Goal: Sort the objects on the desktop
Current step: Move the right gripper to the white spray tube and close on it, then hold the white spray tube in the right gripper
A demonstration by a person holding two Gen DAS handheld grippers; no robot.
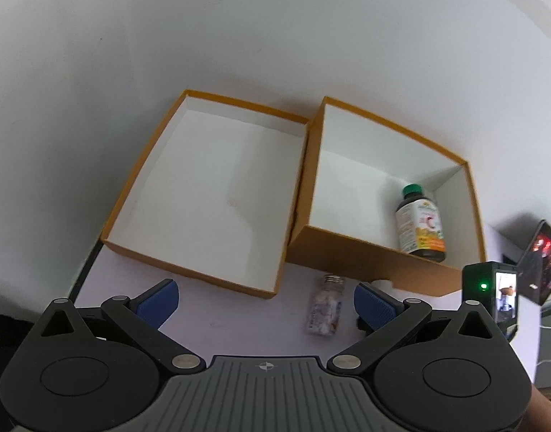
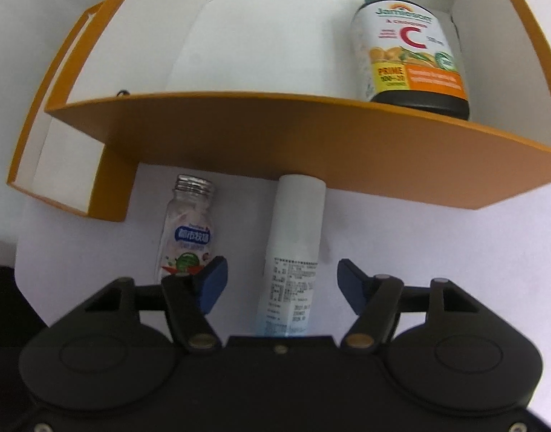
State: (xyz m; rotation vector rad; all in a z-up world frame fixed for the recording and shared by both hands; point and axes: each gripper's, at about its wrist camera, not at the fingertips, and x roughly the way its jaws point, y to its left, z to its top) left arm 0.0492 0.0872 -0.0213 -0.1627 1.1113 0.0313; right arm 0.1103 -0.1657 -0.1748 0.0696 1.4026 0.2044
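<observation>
1. Right gripper (image 2: 279, 282): jaws part open, astride the white tube (image 2: 293, 248), pads clear of it.
2. Left gripper (image 1: 265, 300): jaws wide, empty.
3. Clear bottle (image 2: 187, 228): lying on the table (image 2: 437, 237), left of the tube.
4. Vitamin bottle (image 2: 412, 50): upright in the deep box (image 2: 311, 144); shallow box (image 1: 142, 187) alongside.

White tabletop carrying two orange boxes and loose containers

The white table (image 1: 210, 309) is bearing two open orange boxes side by side: the shallower left box (image 1: 203, 194) and the deeper right box (image 1: 383, 194), their near corners seeming to touch, though blur is making that hard to confirm. Just in front of the right box, a small clear bottle (image 2: 187, 226) with a silver cap is lying directly on the tabletop, and beside it a white tube (image 2: 293, 248) is lying with its far end reaching the box wall.
</observation>
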